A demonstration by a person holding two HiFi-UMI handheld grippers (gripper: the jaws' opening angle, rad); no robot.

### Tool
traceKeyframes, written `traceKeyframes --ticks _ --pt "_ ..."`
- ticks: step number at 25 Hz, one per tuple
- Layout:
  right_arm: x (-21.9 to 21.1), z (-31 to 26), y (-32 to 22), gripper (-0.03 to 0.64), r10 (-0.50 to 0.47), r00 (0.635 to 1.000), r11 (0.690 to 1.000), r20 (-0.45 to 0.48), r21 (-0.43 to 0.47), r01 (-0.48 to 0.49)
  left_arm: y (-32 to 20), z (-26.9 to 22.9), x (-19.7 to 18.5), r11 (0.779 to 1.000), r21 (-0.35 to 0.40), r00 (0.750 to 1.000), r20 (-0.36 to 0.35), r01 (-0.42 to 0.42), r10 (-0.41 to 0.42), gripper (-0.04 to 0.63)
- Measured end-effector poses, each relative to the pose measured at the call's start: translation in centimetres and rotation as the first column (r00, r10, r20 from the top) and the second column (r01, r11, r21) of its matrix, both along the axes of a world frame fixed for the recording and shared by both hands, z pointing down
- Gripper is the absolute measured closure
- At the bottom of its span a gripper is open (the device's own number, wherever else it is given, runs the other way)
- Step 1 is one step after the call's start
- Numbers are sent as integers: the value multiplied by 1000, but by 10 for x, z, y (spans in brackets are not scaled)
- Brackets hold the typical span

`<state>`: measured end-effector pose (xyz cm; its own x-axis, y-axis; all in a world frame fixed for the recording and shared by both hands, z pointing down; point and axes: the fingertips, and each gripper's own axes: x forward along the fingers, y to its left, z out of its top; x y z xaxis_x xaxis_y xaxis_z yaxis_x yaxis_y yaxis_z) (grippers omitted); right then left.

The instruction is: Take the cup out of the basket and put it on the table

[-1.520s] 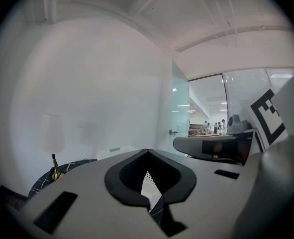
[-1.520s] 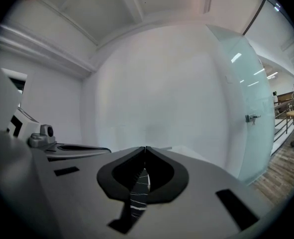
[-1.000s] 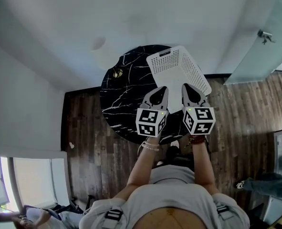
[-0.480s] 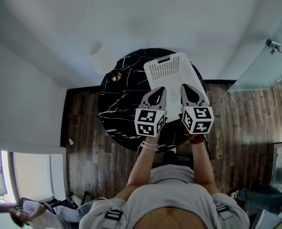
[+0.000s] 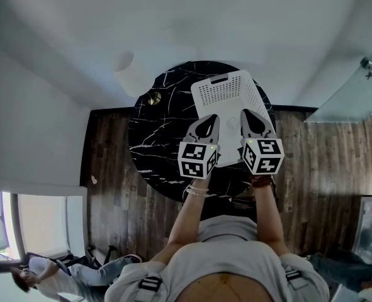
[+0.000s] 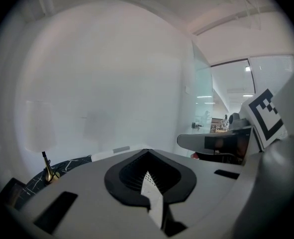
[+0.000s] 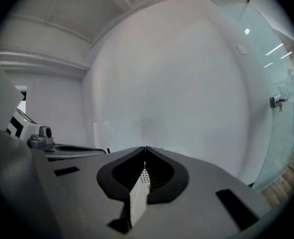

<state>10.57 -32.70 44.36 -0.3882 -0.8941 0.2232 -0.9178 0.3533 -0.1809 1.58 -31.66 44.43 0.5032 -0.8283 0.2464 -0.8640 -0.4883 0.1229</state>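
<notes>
You've got both grippers clamped on the basket's (image 5: 226, 92) near rim: the left gripper (image 5: 209, 121) and right gripper (image 5: 248, 116) each pinch its perforated white wall. The basket rests on the right side of the bench (image 5: 155, 145), reaching its far edge. The cup (image 5: 232, 124) isn't out yet. It's likely that faint, pale round shape inside, just past your jaws. Next I'd free one gripper and reach in.

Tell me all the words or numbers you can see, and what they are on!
None: no words or numbers can be read anywhere.
The left gripper and right gripper carry black-and-white square patterns, not letters.
The basket shows only holes, no label.
</notes>
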Motion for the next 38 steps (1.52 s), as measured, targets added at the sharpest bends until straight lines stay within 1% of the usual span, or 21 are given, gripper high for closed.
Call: traceKeyframes --ticks 5,10,14,17,22,29,38 --pt "-5 6 -11 609 6 1000 1000 -6 -15 -6 -10 6 -6 1000 -12 1000 5 -16 16 589" --pt "-4 15 -22 609 32 999 998 -29 -44 -33 -24 12 -6 998 -29 999 8 -53 54 589" --pt "0 27 -32 609 54 997 995 -49 -80 -58 -33 17 -5 995 -43 996 12 -88 89 589" --pt "-1 43 -37 609 44 996 990 -74 -128 -53 -37 24 -5 992 -59 994 12 -110 111 589" --pt "-5 74 -47 609 -12 992 973 -122 -230 -16 -43 37 -5 986 -90 990 12 -142 144 589" --pt "-8 97 -59 607 -21 991 953 -134 -302 -21 -56 51 -4 978 -125 985 3 -168 170 589" --pt "-2 131 -69 607 -73 982 914 -172 -407 -3 -67 63 4 970 -154 982 -3 -189 190 589"
